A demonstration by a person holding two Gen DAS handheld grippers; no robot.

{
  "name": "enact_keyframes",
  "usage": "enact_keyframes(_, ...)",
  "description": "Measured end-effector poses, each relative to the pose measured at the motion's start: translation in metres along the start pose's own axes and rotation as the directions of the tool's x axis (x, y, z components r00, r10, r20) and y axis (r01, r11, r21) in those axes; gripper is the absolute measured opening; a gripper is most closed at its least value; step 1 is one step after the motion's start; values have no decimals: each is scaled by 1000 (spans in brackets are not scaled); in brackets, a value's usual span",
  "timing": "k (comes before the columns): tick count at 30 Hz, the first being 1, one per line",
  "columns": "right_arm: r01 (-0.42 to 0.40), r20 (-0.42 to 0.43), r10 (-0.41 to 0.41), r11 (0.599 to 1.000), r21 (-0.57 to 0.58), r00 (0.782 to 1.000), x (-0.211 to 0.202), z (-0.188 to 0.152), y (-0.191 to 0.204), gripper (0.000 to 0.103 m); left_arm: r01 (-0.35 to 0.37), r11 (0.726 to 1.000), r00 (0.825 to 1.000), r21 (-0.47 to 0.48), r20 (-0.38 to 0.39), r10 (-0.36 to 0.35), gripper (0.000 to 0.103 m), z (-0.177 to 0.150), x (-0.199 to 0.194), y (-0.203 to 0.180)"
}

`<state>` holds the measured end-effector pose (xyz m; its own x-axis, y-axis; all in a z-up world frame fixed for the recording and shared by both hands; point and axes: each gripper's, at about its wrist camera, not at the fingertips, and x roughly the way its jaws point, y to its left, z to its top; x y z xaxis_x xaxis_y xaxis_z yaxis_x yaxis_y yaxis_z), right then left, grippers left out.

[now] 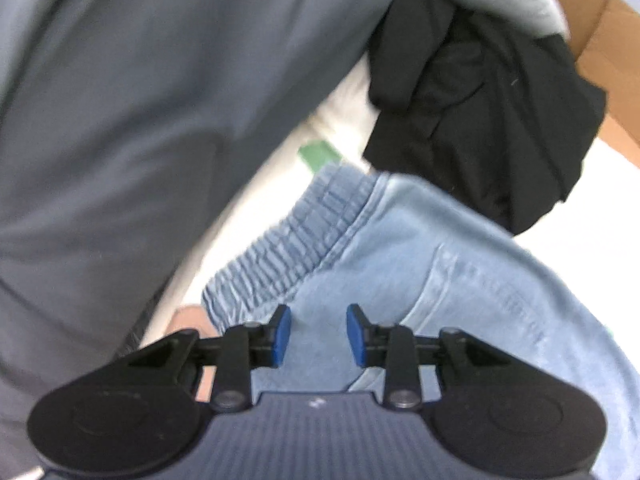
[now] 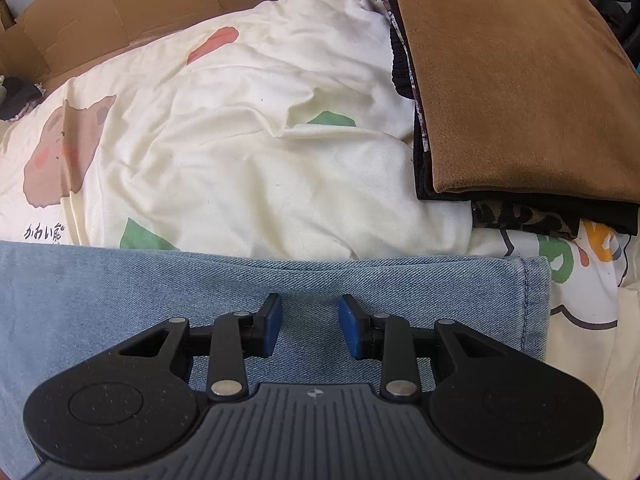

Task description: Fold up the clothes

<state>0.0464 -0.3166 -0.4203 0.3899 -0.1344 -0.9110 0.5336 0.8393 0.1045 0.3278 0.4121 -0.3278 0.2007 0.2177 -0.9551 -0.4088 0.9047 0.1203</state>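
Note:
Light blue jeans [image 1: 420,248] with a gathered elastic waistband [image 1: 304,232] lie on a cream printed sheet [image 1: 344,112]. My left gripper [image 1: 318,320] hovers over the waist end, pointing steeply down. It is open, and only denim shows behind the gap between its blue pads [image 1: 282,336]. In the right wrist view the jeans [image 2: 120,288] lie flat, with a stitched hem edge [image 2: 532,300] at the right. My right gripper [image 2: 310,308] stands open just above the denim, nothing pinched between its fingers.
Grey fabric [image 1: 120,100] fills the left of the left wrist view, and a bit of a hand [image 1: 188,320] shows beside the gripper. A crumpled black garment [image 1: 480,100] lies beyond the jeans. Folded brown cloth [image 2: 520,80] tops a stack at right. A cardboard box [image 2: 120,12] stands behind.

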Motion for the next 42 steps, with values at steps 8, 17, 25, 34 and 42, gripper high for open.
enact_keyframes(8, 6, -7, -6, 1000, -7, 1000, 0, 1, 1, 38, -28, 999, 998, -18, -56, 27, 34, 4, 47, -3)
enact_keyframes(17, 0, -4, 0, 1000, 0, 1000, 0, 0, 0, 38, 42, 998, 999, -43, -22, -43, 30, 15, -6, -10)
enact_keyframes(25, -10, -1, 10, 1000, 7, 1000, 1, 0, -2, 38, 83, 996, 996, -27, -18, -83, 31, 11, -25, -44)
enact_keyframes(34, -11, -8, 11, 1000, 19, 1000, 2, 4, -3, 38, 71, 997, 997, -7, -40, -71, 31, 11, 24, -76)
enact_keyframes(42, -26, -18, 27, 998, 52, 999, 3, 6, -6, 38, 57, 998, 997, 18, -46, -56, 31, 17, 36, -78)
